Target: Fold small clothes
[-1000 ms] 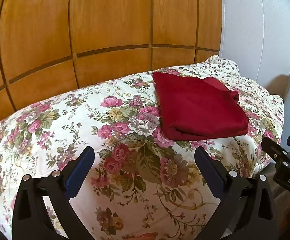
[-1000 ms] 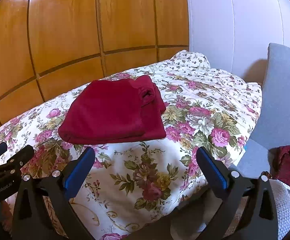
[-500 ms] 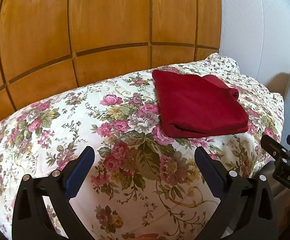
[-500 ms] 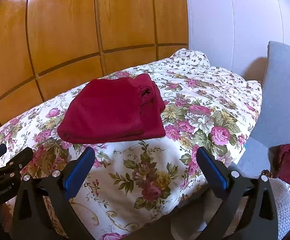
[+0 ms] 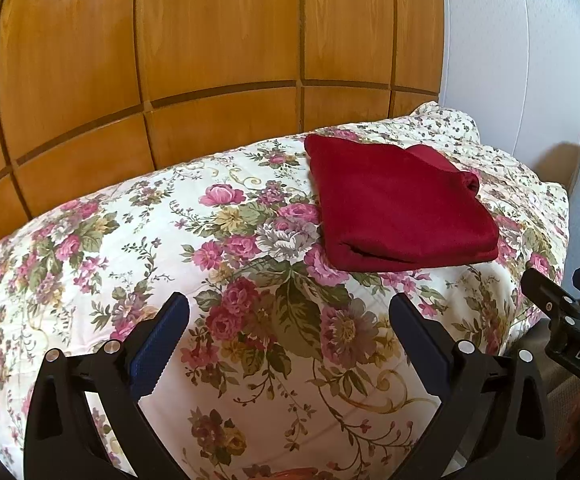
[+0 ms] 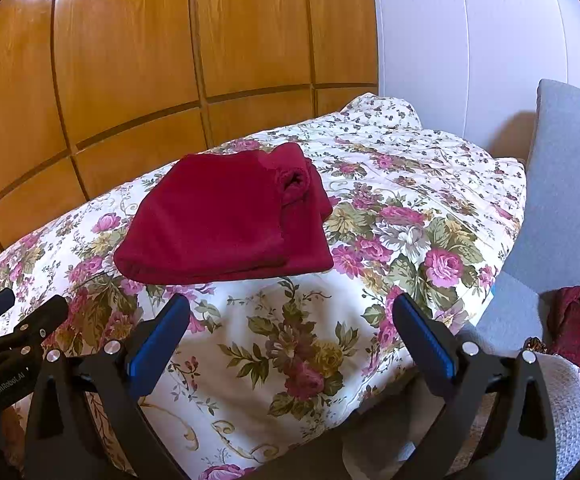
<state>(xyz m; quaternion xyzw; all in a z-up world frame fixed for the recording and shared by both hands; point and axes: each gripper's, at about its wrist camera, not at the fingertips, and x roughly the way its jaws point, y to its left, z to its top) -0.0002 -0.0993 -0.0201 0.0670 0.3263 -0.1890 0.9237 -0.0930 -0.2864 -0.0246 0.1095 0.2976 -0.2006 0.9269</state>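
Observation:
A dark red garment (image 5: 397, 204) (image 6: 230, 216) lies folded into a flat rectangle on the floral bedcover (image 5: 226, 280) (image 6: 369, 240), with a rolled cuff at its far right corner. My left gripper (image 5: 290, 332) hovers open near the bed's front edge, short of the garment and to its left, with nothing between its fingers. My right gripper (image 6: 290, 332) is open too, in front of the garment, empty. Each gripper shows at the edge of the other's view.
A wooden panelled wall (image 5: 210, 60) runs behind the bed and a white wall (image 6: 469, 40) stands at the right. A grey cushion (image 6: 569, 180) leans at the bed's right side. Another dark red cloth (image 6: 577, 324) lies low at the right, beside a grey knitted fabric (image 6: 565, 400).
Both views have shifted only slightly; the grippers have eased back a little from the garment. The folded garment has not moved and both grippers stay open.

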